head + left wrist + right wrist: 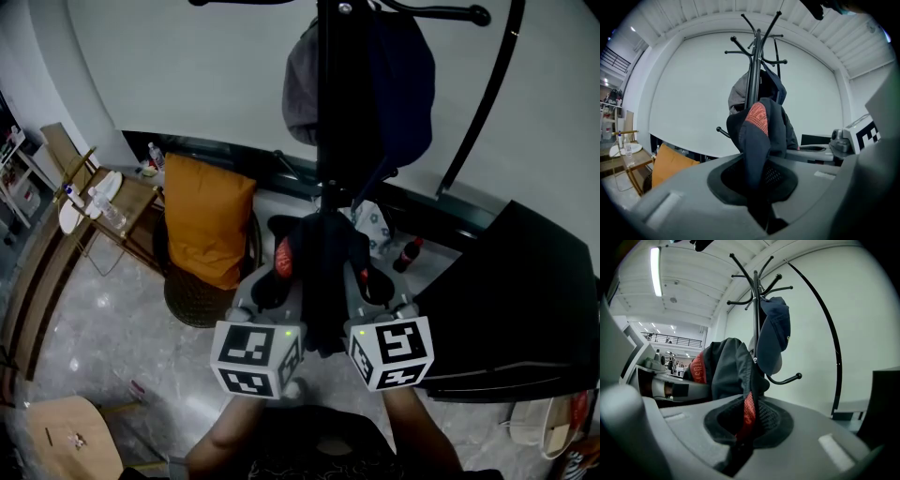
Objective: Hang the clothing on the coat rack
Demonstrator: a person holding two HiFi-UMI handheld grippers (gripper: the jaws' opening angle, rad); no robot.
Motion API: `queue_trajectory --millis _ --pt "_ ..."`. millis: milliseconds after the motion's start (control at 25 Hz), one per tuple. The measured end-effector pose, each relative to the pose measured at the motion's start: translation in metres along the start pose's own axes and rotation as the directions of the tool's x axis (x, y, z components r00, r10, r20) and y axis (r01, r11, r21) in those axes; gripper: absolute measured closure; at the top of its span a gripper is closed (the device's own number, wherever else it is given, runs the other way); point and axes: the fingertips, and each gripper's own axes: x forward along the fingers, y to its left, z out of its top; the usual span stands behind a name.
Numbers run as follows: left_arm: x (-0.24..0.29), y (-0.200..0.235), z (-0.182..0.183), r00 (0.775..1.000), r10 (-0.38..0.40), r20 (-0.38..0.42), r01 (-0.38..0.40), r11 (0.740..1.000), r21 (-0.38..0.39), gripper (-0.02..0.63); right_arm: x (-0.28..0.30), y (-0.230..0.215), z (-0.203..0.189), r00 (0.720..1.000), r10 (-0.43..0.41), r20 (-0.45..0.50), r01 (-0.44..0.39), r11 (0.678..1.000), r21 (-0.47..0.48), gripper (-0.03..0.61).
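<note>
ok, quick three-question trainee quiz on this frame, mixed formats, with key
1. True or false: the left gripper is open and empty.
2. What already hangs on the coat rack? A) navy cap B) umbrella C) nothing
3. Fill in: in the head view, the orange cushion lies to the rack's ____.
Key: 1 false, it is shut on the dark garment, as is the right gripper. 2 A, the navy cap. 3 left.

The head view is dim and underexposed — the dark garment [323,281] and the coat rack [326,141] merge into one black mass against the pale wall [187,66], its brightest part. The floor [112,337] carries a faint sheen. Both gripper views bend hard at the edges, with black corners and soft, blurred foregrounds; a ceiling strip light [655,272] glares in the right one, perhaps slightly overexposed.
</note>
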Motion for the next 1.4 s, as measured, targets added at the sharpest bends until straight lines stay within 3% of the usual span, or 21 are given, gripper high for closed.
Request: queue_trajectory --millis 1400 --pt "0.05 0.009 -0.015 0.997 -0.069 -0.025 0.069 0.998 -0.007 0.577 0.046 -0.008 -0.016 1.0 0.0 -0.023 0.001 1.0 0.022 0.549"
